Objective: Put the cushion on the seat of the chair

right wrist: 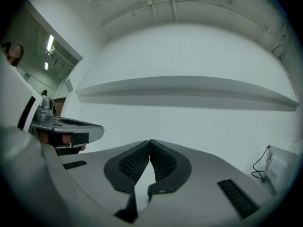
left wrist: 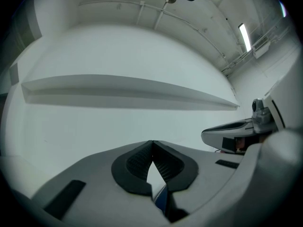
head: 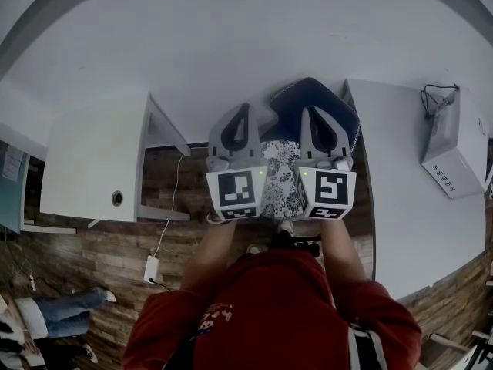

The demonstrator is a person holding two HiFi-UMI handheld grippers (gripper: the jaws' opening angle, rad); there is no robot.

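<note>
Standing between two white desks, a person in a red top (head: 269,314) holds both grippers out level and side by side, pointed at the bare white wall (left wrist: 118,126). The left gripper (head: 245,108) (left wrist: 152,145) has its jaws pressed together at the tips, pinching a strip of dark blue cloth with a white stitched edge low between them. That strip belongs to the cushion (head: 317,92) (left wrist: 160,200), which shows as a rounded blue shape under and ahead of both grippers. The right gripper (head: 308,109) (right wrist: 150,143) is also closed tip to tip, and its own view shows no cloth between the jaws. Lower down, between the two marker cubes, is a black-and-white patterned seat (head: 279,177) over a black chair base (head: 299,245). Whether the cushion touches that seat cannot be told. A pale box (head: 454,141) with a cable sits on the right tabletop (head: 400,206).
</note>
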